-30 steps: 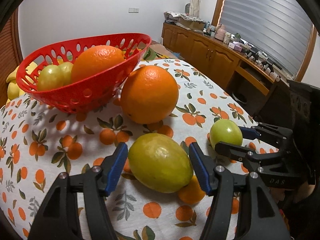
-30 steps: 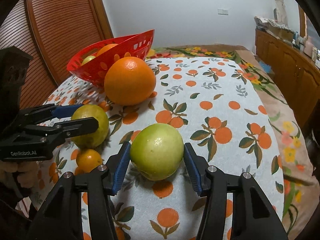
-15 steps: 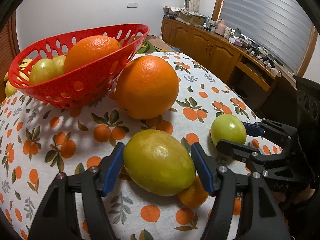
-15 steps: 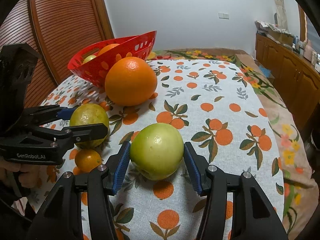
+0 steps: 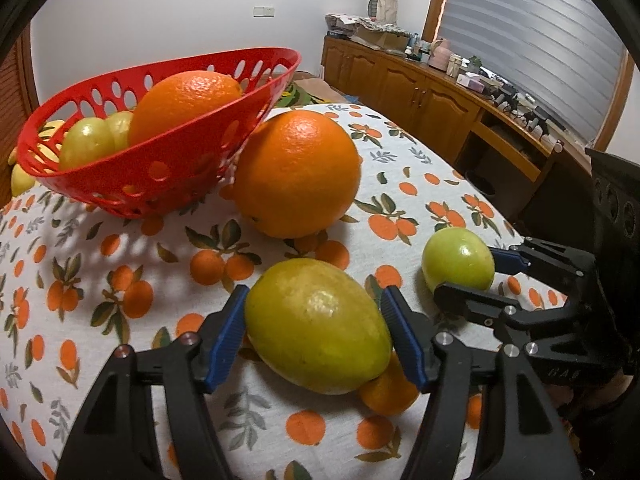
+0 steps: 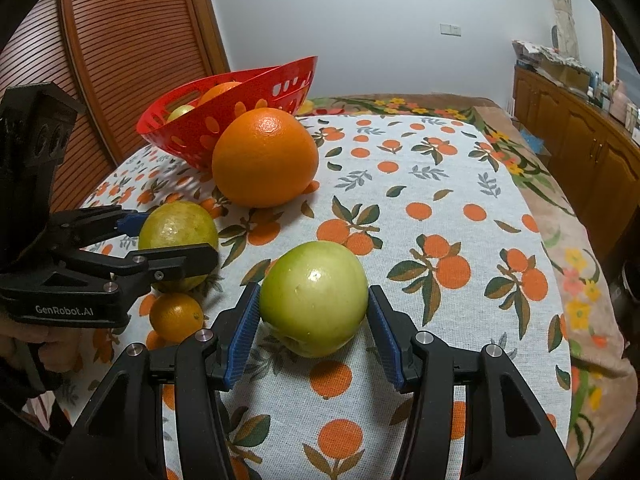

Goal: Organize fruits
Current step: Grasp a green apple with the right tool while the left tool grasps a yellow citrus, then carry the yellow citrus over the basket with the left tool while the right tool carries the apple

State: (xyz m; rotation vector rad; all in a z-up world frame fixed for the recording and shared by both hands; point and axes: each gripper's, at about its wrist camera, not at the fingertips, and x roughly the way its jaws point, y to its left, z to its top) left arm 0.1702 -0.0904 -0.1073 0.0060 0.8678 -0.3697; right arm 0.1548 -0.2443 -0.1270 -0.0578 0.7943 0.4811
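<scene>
My left gripper point(image 5: 316, 320) is shut on a yellow-green lemon point(image 5: 318, 324), its blue pads touching both sides; the lemon also shows in the right wrist view point(image 6: 178, 236). My right gripper point(image 6: 314, 316) is shut on a green apple point(image 6: 314, 302), which also shows in the left wrist view point(image 5: 458, 260). A small tangerine point(image 5: 388, 392) lies under the lemon. A large orange point(image 5: 298, 174) sits on the cloth beside a red basket point(image 5: 160, 172) that holds an orange point(image 5: 184, 100) and green fruits point(image 5: 86, 142).
The table wears a cloth printed with oranges point(image 6: 440, 208). A wooden cabinet point(image 5: 432, 100) runs along the right wall. A slatted wooden door point(image 6: 120, 48) stands behind the basket. The table edge point(image 6: 560, 320) drops off on the right.
The left gripper's pads have closed in onto the lemon and the view has risen slightly toward the basket. The right gripper stays closed on the apple.
</scene>
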